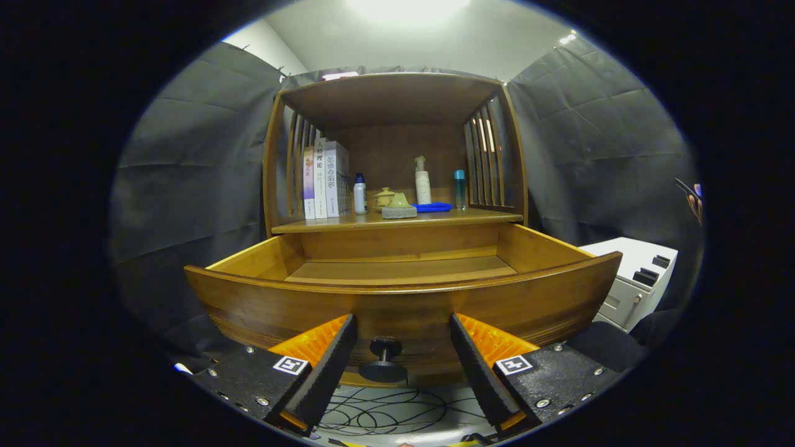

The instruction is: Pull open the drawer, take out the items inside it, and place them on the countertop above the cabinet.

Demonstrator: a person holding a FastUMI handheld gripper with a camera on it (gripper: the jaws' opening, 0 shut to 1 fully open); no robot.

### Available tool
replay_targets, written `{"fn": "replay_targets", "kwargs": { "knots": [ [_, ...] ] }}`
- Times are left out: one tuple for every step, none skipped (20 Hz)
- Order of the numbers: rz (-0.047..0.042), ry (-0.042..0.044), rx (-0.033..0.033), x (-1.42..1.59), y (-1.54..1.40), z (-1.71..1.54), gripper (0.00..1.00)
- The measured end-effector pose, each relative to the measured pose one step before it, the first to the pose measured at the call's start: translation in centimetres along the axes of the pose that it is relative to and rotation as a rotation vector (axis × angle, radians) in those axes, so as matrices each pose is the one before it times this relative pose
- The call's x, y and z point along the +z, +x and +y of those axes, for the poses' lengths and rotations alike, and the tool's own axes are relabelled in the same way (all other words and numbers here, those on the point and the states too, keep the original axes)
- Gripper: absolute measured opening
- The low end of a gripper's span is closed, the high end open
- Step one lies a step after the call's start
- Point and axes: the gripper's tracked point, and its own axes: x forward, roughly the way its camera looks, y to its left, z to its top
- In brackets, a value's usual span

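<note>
Drawer (404,298) of the wooden cabinet is seen pulled well out toward the gripper (404,366), its curved front panel lying broadside across the view, long axis running left to right. The black knob (384,359) on that front sits between the two fingers, slightly nearer the left one, and is touched by neither; the jaws are spread wide and nothing is held.

The visible part of the drawer floor is bare wood; the near portion is hidden behind the front panel, so whether anything remains inside cannot be told.

On the countertop (484,216) above the drawer, well beyond and above the fingers, several things are already set: books (326,180) at the left, a white bottle with a dark cap (359,194), a small yellow teapot (384,197), a sponge (399,207), a blue cloth (433,207), a pump bottle (422,181) and a slim teal bottle (459,189).

The opening step is judged complete. Any further reach would have to be made up over the front panel and down into the drawer.
</note>
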Motion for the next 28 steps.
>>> {"fn": "replay_targets", "kwargs": {
  "knots": [
    [0.00321,-0.00526,-0.00157,0.083,0.196,0.055,0.94],
    [0.00484,0.00281,0.00132,-0.040,0.045,0.044,0.94],
    [0.00203,0.00309,0.00722,0.056,0.314,0.169,0.94],
    [0.00579,0.00018,0.01345,0.172,0.202,0.340,0.95],
    [0.00482,0.00010,0.01733,0.135,0.729,0.420,0.95],
    [0.02437,0.01646,0.01944,-0.259,0.476,0.343,0.95],
    [0.01964,0.01361,0.01296,0.039,0.417,0.457,0.95],
    [0.00845,-0.00931,0.00170,0.296,0.675,0.014,0.95],
    [0.00502,-0.01378,-0.00225,0.261,0.286,-0.039,0.95],
    [-0.00902,-0.00288,-0.00267,0.281,1.104,-0.011,0.95],
    [-0.00623,0.01286,0.00217,0.246,0.657,0.031,0.95],
    [0.00092,0.00796,0.00132,-0.025,1.006,0.014,0.95],
    [-0.00793,-0.00131,0.00239,0.408,0.885,-0.028,0.94],
    [-0.00632,-0.00765,-0.00248,0.445,0.845,-0.108,0.93],
    [-0.02294,-0.01181,-0.00626,0.659,0.863,-0.041,0.93],
    [0.01687,-0.02259,-0.00358,-0.167,0.851,-0.052,0.93],
    [-0.00922,-0.02303,-0.00192,0.343,0.847,0.063,0.93],
    [0.00660,-0.01475,-0.00305,-0.108,1.094,-0.075,0.93],
    [-0.00376,-0.00537,-0.00199,0.293,0.878,0.065,0.93],
    [0.00204,-0.00284,-0.00284,0.112,1.147,0.051,0.93],
    [-0.00051,-0.00133,0.00047,0.162,1.322,0.051,0.93],
    [-0.00212,-0.00020,-0.00085,0.069,0.805,0.031,0.93],
    [-0.00165,-0.00249,-0.00180,0.127,1.026,0.006,0.93],
    [0.00062,-0.01084,-0.00112,-0.020,0.777,-0.021,0.93],
    [0.00288,-0.01513,-0.00285,0.016,0.827,0.057,0.93],
    [0.00088,-0.01604,-0.00211,0.063,0.549,-0.020,0.93],
    [0.00206,-0.01445,-0.00041,0.008,0.478,-0.022,0.93],
    [0.00007,-0.00927,-0.00004,-0.015,0.387,0.043,0.93]
  ]
}}
